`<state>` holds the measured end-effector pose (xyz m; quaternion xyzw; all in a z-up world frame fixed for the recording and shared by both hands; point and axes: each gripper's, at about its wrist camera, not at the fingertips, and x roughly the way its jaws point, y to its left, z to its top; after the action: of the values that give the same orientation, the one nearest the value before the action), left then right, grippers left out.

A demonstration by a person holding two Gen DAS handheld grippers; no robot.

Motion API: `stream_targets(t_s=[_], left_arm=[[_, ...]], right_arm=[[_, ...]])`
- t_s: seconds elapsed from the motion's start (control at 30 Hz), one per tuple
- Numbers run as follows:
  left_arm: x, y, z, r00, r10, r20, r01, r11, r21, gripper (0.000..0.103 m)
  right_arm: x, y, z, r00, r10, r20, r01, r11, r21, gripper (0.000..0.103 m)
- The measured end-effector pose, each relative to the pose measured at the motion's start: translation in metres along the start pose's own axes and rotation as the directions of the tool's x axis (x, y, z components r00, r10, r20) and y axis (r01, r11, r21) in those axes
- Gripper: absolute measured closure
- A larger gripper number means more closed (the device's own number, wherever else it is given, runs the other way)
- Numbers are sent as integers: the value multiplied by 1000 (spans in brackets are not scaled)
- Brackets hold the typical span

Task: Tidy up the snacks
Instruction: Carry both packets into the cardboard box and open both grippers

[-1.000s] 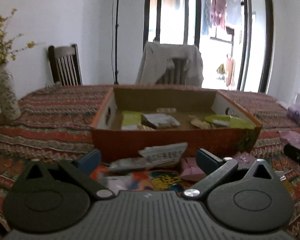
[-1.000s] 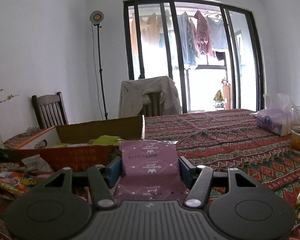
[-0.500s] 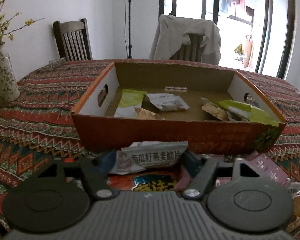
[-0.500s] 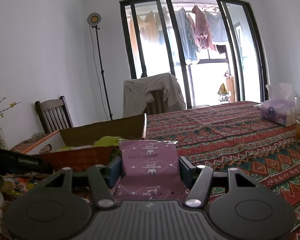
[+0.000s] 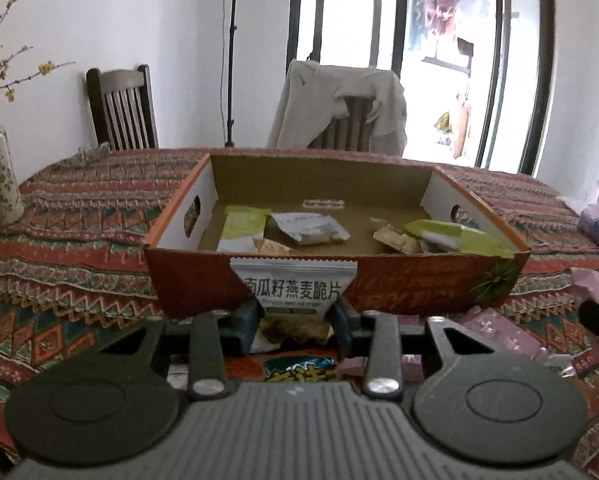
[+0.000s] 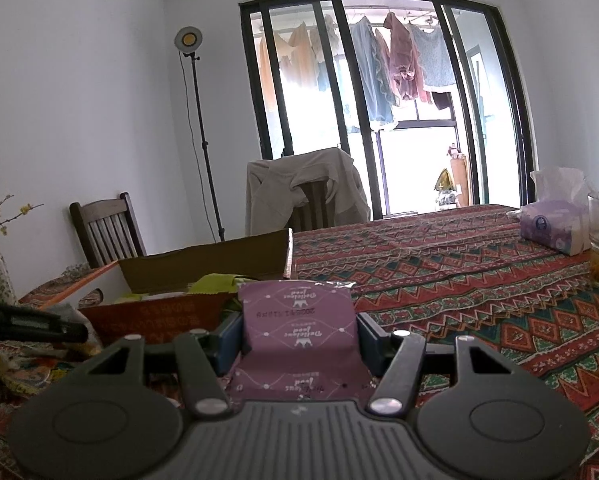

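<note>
- Two snack packets are being gripped at once, one in each gripper, just in front of the cardboard box (image 5: 259, 284) on the patterned tablecloth (image 5: 71, 216).
- Left gripper (image 5: 295, 318) is closing its fingers on a white oat-crisp packet (image 5: 293, 284); a second ago they were spread wide over the loose pile, and now the packet is standing up between the pads, pinched at its lower half.
- Right gripper (image 6: 297, 344) is keeping its clamp on a purple snack packet (image 6: 297, 324), unchanged, near the box's right end.
- Inside the box, green (image 5: 243, 222), white and tan packets are already lying flat.
- Several loose packets, a colourful one (image 5: 299, 368) and purple ones (image 5: 503, 336), are still waiting on the cloth near the box.
- Judging by this, the pick looks nearly secured, and carrying the packet over the near wall is coming next.
</note>
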<state>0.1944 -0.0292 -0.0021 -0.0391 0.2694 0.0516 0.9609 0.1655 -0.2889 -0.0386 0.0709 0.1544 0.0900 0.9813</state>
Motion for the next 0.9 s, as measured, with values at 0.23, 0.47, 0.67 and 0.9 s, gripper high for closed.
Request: stream_targets(t_s=[0.23,0.47,0.67,0.9], left_arm=[[-26,4,6,996,-29,83,29,1000,-3,64],[-42,9,13,989,-48,141,50,999,-15,64],[-44,13,24,986,-41,161,42,999,-3,64],[-38,14,43,981,-40,190,44,999,-13,64]], right_arm=[[-1,5,-1,1000,-5,3,5,1000,-19,44],[-4,11,-1,1000,-9,17,10,999,-52,44],[-6,26,4,1000,1,30,2,995,-104,44],[1,56,43,994,82,78,-70,986,-150,44]])
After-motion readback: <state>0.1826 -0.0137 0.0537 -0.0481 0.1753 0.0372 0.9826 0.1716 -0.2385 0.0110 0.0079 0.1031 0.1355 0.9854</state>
